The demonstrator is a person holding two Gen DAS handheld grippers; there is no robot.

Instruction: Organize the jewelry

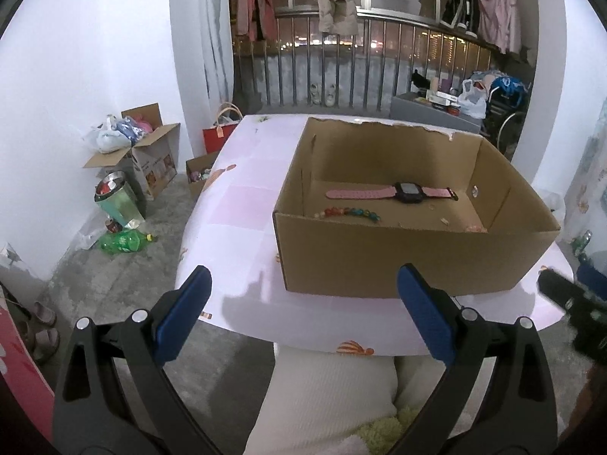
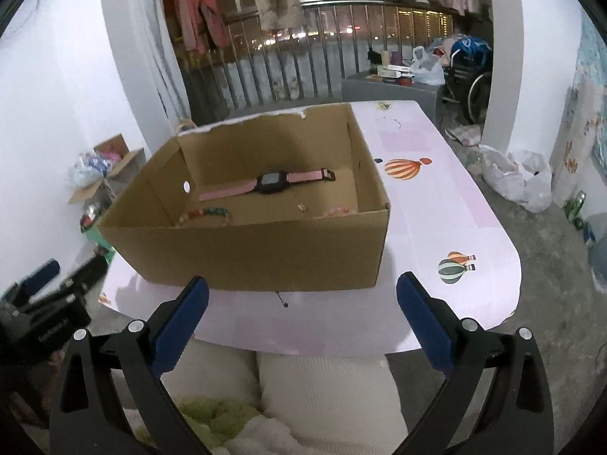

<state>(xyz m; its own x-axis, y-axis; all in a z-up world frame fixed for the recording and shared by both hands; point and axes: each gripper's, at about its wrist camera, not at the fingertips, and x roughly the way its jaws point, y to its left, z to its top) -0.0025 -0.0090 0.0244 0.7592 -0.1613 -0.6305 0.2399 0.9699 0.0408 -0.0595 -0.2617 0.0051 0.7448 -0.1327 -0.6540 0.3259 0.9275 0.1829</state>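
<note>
An open cardboard box [image 1: 379, 261] [image 2: 265, 254] stands on a pale pink table [image 1: 242, 235] [image 2: 436, 204]. Inside lie a pink-strapped watch with a black face [image 1: 394, 192] [image 2: 265, 184], a string of coloured beads [image 1: 351, 213] [image 2: 206, 214] and a pale pink piece [image 2: 335, 211] by the near wall. A thin dark chain with a star charm [image 2: 282, 300] lies on the table just in front of the box. My left gripper [image 1: 303, 295] and right gripper [image 2: 301, 303] both hover open and empty at the table's near edge, in front of the box.
A small necklace [image 2: 390, 121] lies at the table's far end. The person's white-trousered legs [image 2: 322, 390] show under the near edge. Cardboard boxes [image 1: 148, 155], a bin [image 1: 115, 201] and a green bottle [image 1: 125, 242] sit on the floor left; plastic bags [image 2: 519, 180] right.
</note>
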